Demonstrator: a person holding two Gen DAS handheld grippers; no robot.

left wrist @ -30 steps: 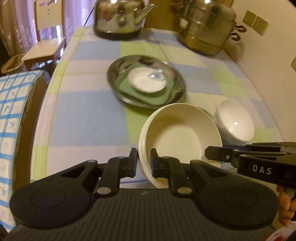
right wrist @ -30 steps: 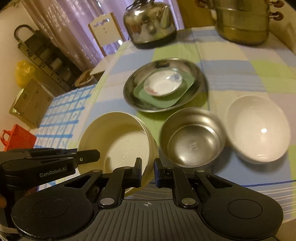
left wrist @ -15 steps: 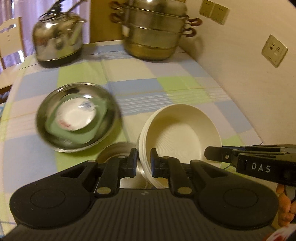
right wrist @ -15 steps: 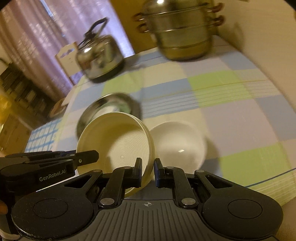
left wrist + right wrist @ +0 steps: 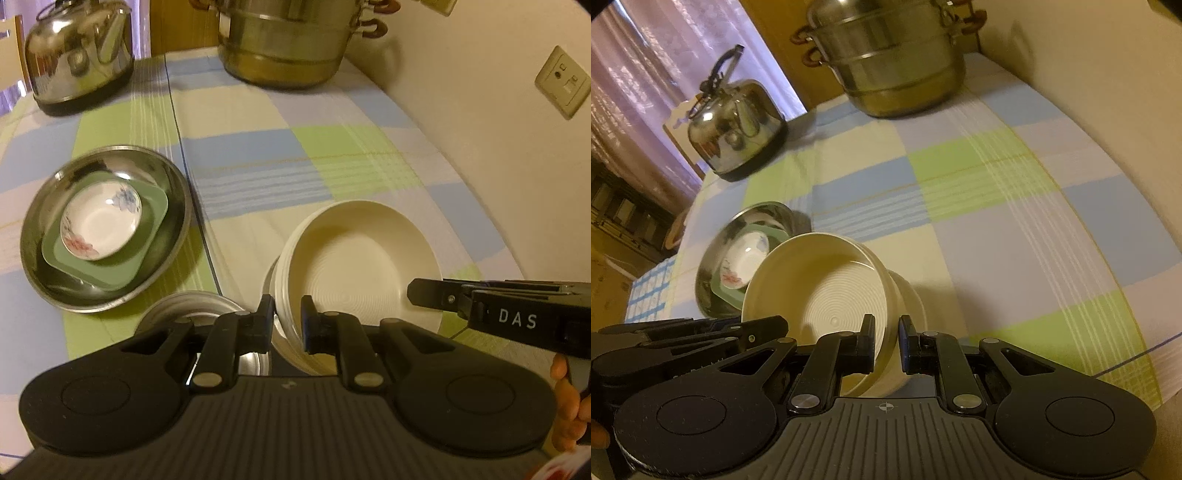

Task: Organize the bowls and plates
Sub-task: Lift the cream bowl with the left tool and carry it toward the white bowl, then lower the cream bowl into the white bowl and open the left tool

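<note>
A cream ribbed bowl (image 5: 362, 266) (image 5: 834, 291) hangs tilted between both grippers. My left gripper (image 5: 288, 314) is shut on its left rim, and my right gripper (image 5: 886, 332) is shut on the opposite rim. In the right wrist view, a white bowl (image 5: 910, 302) sits directly under the cream one, mostly hidden. A small steel bowl (image 5: 192, 306) lies on the cloth just left of them, partly behind my left fingers. Farther left, a wide steel plate (image 5: 183, 225) (image 5: 713, 258) holds a green square plate (image 5: 151, 206) with a floral saucer (image 5: 99, 221) (image 5: 742, 262) on top.
A steel kettle (image 5: 77, 55) (image 5: 735, 125) and a stacked steamer pot (image 5: 288, 40) (image 5: 894, 62) stand at the far end of the checked tablecloth. A wall with a socket (image 5: 561, 81) runs along the right edge. A hand (image 5: 569, 398) holds the right gripper.
Both grippers carried the cream bowl rightward across the table, past the small steel bowl, to above the white bowl. Both grips stayed shut.
</note>
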